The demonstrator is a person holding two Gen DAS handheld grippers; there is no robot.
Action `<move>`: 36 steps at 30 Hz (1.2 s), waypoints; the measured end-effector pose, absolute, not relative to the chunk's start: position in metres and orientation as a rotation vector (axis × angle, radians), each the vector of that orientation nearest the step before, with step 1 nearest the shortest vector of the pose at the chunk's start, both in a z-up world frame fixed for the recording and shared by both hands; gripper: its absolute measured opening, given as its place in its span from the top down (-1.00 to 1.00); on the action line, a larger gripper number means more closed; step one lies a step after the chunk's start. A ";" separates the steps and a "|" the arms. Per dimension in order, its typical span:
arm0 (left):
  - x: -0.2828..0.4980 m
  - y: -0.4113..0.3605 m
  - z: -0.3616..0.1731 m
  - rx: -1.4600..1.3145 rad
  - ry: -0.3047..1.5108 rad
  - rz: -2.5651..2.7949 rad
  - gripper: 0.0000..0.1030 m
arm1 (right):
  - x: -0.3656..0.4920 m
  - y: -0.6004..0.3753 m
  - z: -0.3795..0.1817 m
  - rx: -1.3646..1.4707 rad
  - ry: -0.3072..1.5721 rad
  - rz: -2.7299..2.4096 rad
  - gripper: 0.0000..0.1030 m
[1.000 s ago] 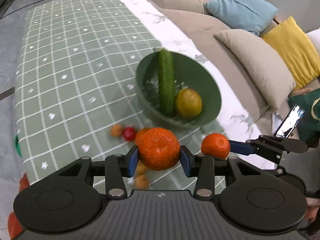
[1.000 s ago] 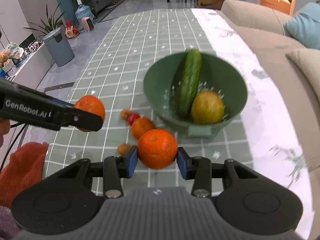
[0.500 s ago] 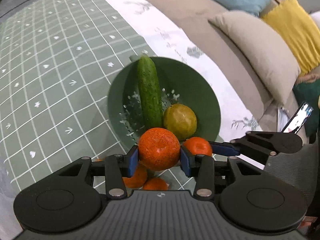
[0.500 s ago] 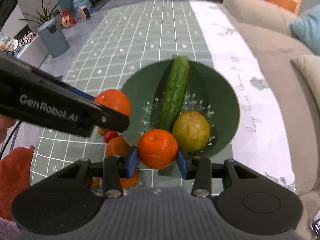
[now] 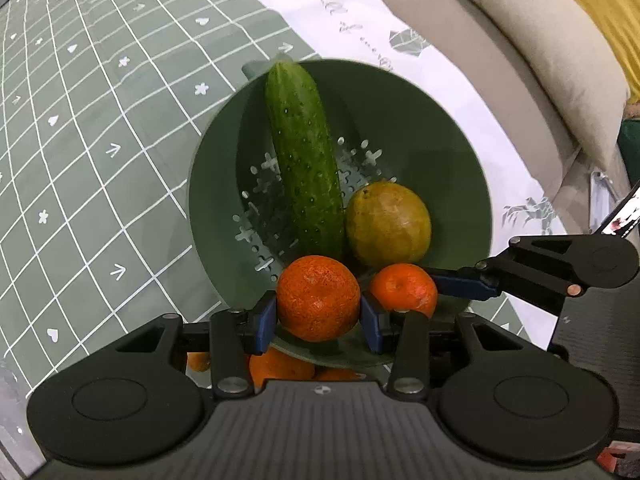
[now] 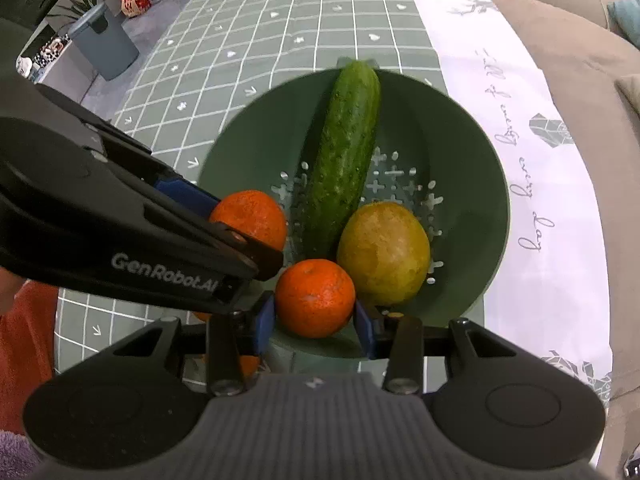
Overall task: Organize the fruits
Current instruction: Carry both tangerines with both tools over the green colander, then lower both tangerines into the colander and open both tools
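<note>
Green checked tablecloth [image 5: 100,140] under green colander bowl [image 5: 460,152]. Inside bowl: cucumber [image 5: 304,152] leaning from far rim to centre, yellow-green citrus [image 5: 388,224] touching it at right. Left gripper [image 5: 319,314] clenched on rough orange [image 5: 318,298] above near rim of bowl. Right gripper [image 6: 315,314] clenched on smaller orange [image 6: 315,298], just beside, over same rim. More oranges [image 5: 280,366] below near rim, partly hidden.

Bowl [image 5: 452,128]: on tablecloth [image 5: 80,128], sofa [image 5: 500,40] to its right.
In bowl: cucumber [image 5: 304,160] lengthwise, left of round fruit [image 5: 388,224]; the two touching.
Near rim: left tangerine [image 5: 318,298] in left gripper [image 5: 318,316]; right tangerine [image 6: 315,298] in right gripper [image 6: 314,322], just beside.
Below rim: loose fruits [image 5: 280,366] on cloth.
</note>
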State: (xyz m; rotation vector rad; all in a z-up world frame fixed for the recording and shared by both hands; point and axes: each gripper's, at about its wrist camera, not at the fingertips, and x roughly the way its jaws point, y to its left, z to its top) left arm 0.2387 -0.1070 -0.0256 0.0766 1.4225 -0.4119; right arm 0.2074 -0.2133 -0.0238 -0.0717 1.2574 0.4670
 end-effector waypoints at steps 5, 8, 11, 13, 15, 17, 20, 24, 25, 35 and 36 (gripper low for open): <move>0.243 -0.109 -0.031 0.079 1.431 -0.407 0.05 | 0.212 -0.213 -0.033 -0.065 1.275 0.466 0.24; 0.243 -0.111 -0.034 0.090 1.433 -0.407 0.04 | 0.214 -0.212 -0.036 -0.067 1.276 0.463 0.22; 0.242 -0.113 -0.036 0.101 1.434 -0.409 0.04 | 0.213 -0.210 -0.037 -0.076 1.273 0.459 0.22; 0.243 -0.113 -0.037 0.101 1.435 -0.407 0.02 | 0.214 -0.209 -0.037 -0.079 1.272 0.454 0.23; 0.243 -0.113 -0.037 0.099 1.432 -0.401 -0.05 | 0.214 -0.210 -0.036 -0.079 1.271 0.447 0.18; 0.243 -0.112 -0.037 0.091 1.429 -0.401 -0.06 | 0.212 -0.209 -0.032 -0.088 1.258 0.433 -0.02; 0.240 -0.112 -0.033 0.088 1.418 -0.401 -0.10 | 0.210 -0.209 -0.026 -0.103 1.245 0.419 -0.15; 0.236 -0.107 -0.021 0.048 1.384 -0.411 -0.37 | 0.206 -0.208 -0.017 -0.131 1.218 0.385 -0.40; 0.235 -0.104 -0.018 0.037 1.376 -0.410 -0.37 | 0.204 -0.208 -0.014 -0.137 1.208 0.378 -0.43; 0.205 -0.077 0.026 -0.039 1.260 -0.417 -0.37 | 0.176 -0.205 0.013 -0.135 1.114 0.349 -0.59; 0.200 -0.076 0.030 -0.036 1.243 -0.414 -0.37 | 0.172 -0.204 0.016 -0.132 1.103 0.349 -0.60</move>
